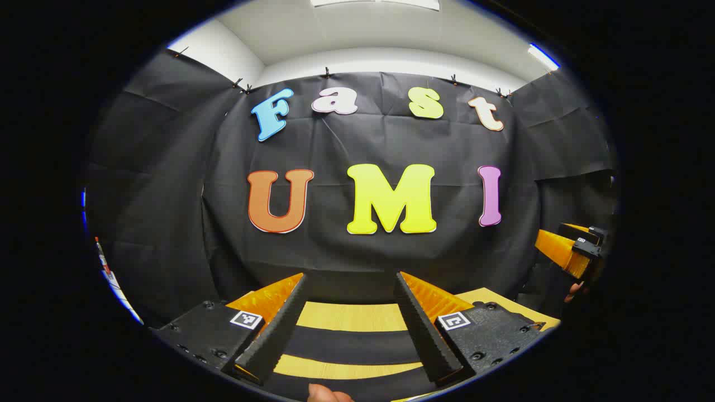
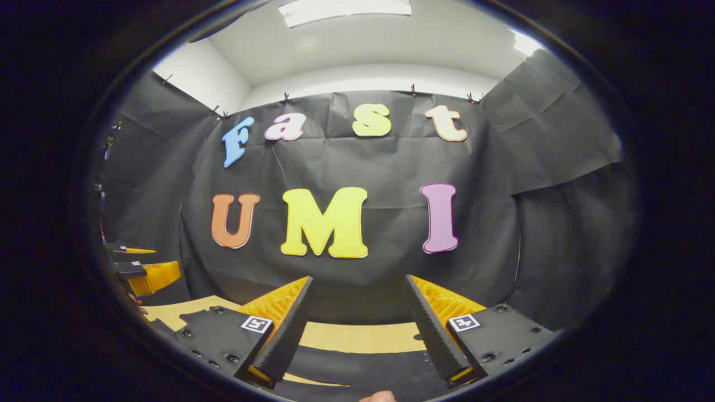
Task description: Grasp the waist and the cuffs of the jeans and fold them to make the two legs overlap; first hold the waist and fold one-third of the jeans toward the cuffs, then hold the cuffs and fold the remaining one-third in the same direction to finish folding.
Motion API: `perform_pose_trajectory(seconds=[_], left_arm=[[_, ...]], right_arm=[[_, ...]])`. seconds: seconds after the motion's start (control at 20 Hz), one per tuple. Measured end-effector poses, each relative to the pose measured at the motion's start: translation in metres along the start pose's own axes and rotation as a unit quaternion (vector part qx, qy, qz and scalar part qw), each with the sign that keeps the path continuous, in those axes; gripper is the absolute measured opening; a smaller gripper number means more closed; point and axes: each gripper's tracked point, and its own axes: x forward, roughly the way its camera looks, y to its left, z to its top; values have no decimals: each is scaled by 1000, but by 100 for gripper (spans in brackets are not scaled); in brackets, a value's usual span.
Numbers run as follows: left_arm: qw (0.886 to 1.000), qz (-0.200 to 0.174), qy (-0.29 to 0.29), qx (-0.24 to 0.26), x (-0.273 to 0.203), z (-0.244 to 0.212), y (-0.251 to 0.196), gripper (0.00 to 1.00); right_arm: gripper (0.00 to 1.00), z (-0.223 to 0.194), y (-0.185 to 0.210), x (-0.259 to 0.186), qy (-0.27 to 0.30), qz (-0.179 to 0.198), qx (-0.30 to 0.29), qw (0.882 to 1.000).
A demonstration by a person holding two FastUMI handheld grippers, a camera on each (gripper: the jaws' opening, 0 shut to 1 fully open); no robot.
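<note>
My left gripper (image 1: 352,276) is held up facing the booth's wall, open, with nothing between its fingers. Below it lies the wooden table (image 1: 352,316), crossed by a dark band of fabric (image 1: 352,346); I cannot tell whether this is the jeans. My right gripper (image 2: 358,279) is also open and holds nothing, over the same table (image 2: 357,336), with dark fabric (image 2: 357,365) that has an uneven edge beneath it. The right gripper (image 1: 570,251) shows at the far right of the left gripper view. At the far left of the right gripper view is the left gripper (image 2: 142,274).
The black cloth wall (image 1: 368,251) stands close behind the table's far edge and wraps both sides. A fingertip (image 1: 329,394) of the person pokes in at the bottom of the left gripper view, and another fingertip (image 2: 380,397) in the right gripper view.
</note>
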Motion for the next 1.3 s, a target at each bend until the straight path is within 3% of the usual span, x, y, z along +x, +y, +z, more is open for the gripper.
perform_pose_trajectory(seconds=[0.3, 0.65, 0.7, 0.95, 1.0, 1.05, 1.1, 1.15, 1.25, 1.3], left_arm=[[1000, 5, -7, 9, -5, 9, 9, 98], [1000, 13, -12, 17, -16, 14, 5, 98], [1000, 14, -11, 17, -16, 13, 6, 98], [1000, 22, -4, 9, -17, 7, 14, 98], [1000, 24, -1, 10, -17, 4, 16, 98], [1000, 25, 3, 10, -16, 1, 17, 88], [1000, 25, 8, 10, -16, -3, 18, 88], [1000, 27, 13, 9, -18, -7, 20, 98], [999, 30, 31, 7, -24, -19, 24, 98], [999, 31, 44, 4, -26, -29, 29, 88]], right_arm=[[98, 5, -2, -10, -4, 5, -2, 1000], [95, 13, -3, -5, -10, 15, 10, 1000], [99, 13, -3, -5, -11, 16, 9, 1000], [95, 16, -4, -5, -18, 18, 1, 1000], [99, 13, -5, -4, -15, 18, -1, 1000], [99, 10, -6, -3, -10, 17, -1, 1000], [95, 5, -7, -4, -5, 16, -2, 1000], [99, 1, -8, -4, -1, 15, -2, 1000], [95, -8, -12, -5, 8, 12, -3, 1000], [95, -12, -13, -7, 13, 13, -5, 1000]])
